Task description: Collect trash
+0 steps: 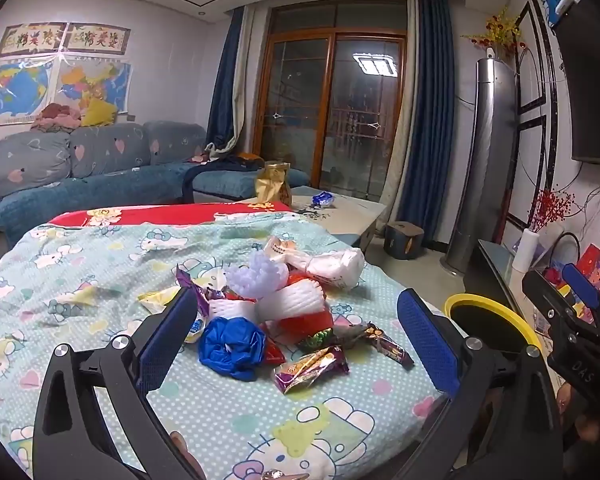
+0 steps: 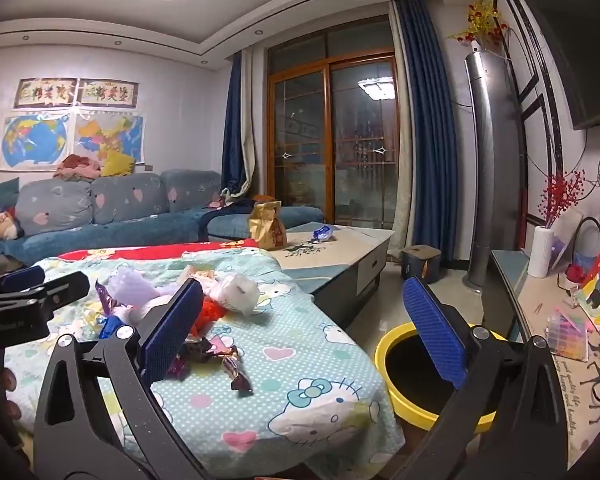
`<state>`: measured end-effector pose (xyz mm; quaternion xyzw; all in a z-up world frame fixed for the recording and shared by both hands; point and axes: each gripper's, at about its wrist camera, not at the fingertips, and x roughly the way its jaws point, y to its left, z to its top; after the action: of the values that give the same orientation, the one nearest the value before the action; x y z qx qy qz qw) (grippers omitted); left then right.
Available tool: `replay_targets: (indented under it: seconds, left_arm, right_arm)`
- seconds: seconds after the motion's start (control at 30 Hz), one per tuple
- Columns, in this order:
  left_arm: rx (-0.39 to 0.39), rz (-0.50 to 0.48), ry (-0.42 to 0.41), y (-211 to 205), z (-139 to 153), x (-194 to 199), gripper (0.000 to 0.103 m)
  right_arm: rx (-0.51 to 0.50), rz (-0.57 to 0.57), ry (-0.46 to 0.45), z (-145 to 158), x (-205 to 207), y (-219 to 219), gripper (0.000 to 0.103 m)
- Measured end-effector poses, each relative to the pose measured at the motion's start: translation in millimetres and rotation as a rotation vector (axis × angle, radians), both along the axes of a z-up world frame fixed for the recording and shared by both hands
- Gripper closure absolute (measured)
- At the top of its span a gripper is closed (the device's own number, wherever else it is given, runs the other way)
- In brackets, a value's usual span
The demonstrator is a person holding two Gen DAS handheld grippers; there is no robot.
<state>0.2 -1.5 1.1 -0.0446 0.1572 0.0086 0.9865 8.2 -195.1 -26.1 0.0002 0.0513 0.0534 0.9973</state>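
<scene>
A pile of trash lies on a Hello Kitty cloth (image 1: pixel 80 280): a crumpled blue bag (image 1: pixel 232 342), white foam nets (image 1: pixel 296 300), a lilac foam net (image 1: pixel 256 278), a purple snack wrapper (image 1: pixel 312 368) and a dark candy wrapper (image 1: pixel 388 344). My left gripper (image 1: pixel 298 338) is open and empty, its jaws either side of the pile. My right gripper (image 2: pixel 304 330) is open and empty, over the cloth's right edge, with a candy wrapper (image 2: pixel 236 368) near its left finger. A yellow-rimmed bin (image 2: pixel 424 376) stands on the floor to the right; it also shows in the left wrist view (image 1: pixel 488 316).
A coffee table (image 2: pixel 340 248) behind holds a gold bag (image 2: pixel 266 226) and a blue wrapper (image 2: pixel 322 234). A blue sofa (image 1: pixel 100 168) lines the left wall. A TV stand (image 2: pixel 540 312) with a white vase (image 2: pixel 540 246) runs along the right, beside a tall air conditioner (image 2: pixel 496 168).
</scene>
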Motion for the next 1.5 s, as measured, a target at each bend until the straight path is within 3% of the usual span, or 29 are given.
replay_targets:
  seconds: [0.47,1.5]
  left_arm:
    - [-0.034,-0.029,0.001,-3,0,-4,0.006]
    - [-0.033,-0.03,-0.01,-6,3,-5,0.006]
  right_arm:
    - [0.008,-0.014,0.0,-1,6,-2,0.011]
    - [0.018,-0.001,0.022,-7,10,-6,0.011]
